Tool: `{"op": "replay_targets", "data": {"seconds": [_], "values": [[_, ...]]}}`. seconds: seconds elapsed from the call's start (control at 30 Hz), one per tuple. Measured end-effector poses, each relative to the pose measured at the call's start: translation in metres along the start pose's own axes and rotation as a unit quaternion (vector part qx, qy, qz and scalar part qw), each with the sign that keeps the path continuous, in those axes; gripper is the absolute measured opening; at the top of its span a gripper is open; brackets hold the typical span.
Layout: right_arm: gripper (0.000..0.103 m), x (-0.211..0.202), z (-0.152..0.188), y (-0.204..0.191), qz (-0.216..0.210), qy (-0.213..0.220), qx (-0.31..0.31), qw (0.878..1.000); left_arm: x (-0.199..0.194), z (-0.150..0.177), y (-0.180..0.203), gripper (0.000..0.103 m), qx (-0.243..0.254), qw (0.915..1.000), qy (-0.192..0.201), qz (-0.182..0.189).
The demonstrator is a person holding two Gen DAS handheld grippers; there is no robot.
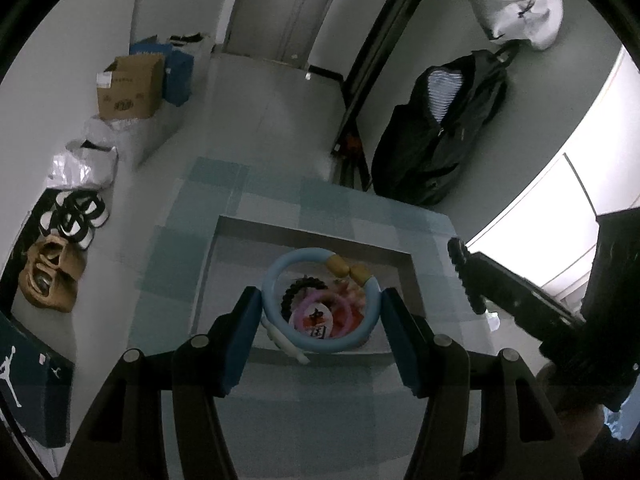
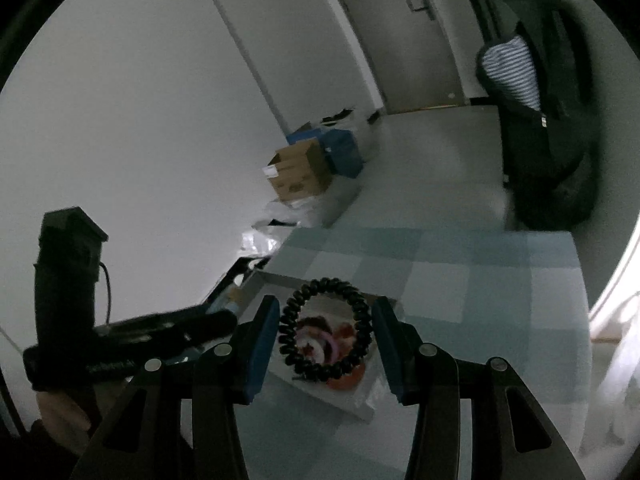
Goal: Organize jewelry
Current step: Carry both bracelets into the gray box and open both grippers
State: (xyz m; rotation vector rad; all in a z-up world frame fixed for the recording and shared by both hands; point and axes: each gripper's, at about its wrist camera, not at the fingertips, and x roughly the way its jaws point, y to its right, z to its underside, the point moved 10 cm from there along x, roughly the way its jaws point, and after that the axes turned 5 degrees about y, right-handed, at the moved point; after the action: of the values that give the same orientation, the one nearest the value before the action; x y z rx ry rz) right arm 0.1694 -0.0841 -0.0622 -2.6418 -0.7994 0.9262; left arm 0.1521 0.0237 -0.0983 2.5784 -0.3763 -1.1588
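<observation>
My left gripper [image 1: 320, 320] spans a light blue ring [image 1: 276, 280] with two tan beads, the blue pads [image 1: 244, 332] on either side of its rim. Contact appears to be made on both sides, so I judge the ring grasped, though the right pad may sit just beside it. My right gripper [image 2: 326, 338] spans a black beaded bracelet [image 2: 326, 330] in the same way — pads [image 2: 262, 344] against its outer edge, bracelet apparently held.

Both pieces hang over a shallow white tray [image 1: 312, 232] that contains the remaining jewelry [image 1: 320, 316]: pink rings, something red, and a round printed disc. Exact items are too blurred to name.

Procedure for the step in hand, as I judge it:
- Keep pad pressure light; the bracelet looks springy and could deform or pop out sideways.
- Lift each piece straight up to clear the pile before translating, so nothing beneath snags.
- Keep the two grippers apart — they work close together over one tray.

The tray rests on a table [image 2: 480, 280] covered with a pale blue and white checked cloth. Beyond it, the floor holds a cardboard box [image 1: 130, 88], blue bags, shoes [image 1: 80, 216] along the white wall, and a black jacket [image 1: 440, 128] hanging by a door. Lighting is dim.
</observation>
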Motion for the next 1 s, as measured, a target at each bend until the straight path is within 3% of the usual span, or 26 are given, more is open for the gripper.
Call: {"op": "replay_targets", "data": {"seconds": [0.4,1.0], "values": [[0.046,0.041,-0.003,-0.001,-0.031,-0.021,-0.003,0.999,0.020,-0.013,-0.002,0.056,-0.009,1.0000,-0.004,0.001],[0.046,0.053,0.006,0.002,-0.047,-0.033,-0.006,0.998,0.039,-0.010,-0.004,0.056,0.006,0.9998,-0.011,-0.018]]}}
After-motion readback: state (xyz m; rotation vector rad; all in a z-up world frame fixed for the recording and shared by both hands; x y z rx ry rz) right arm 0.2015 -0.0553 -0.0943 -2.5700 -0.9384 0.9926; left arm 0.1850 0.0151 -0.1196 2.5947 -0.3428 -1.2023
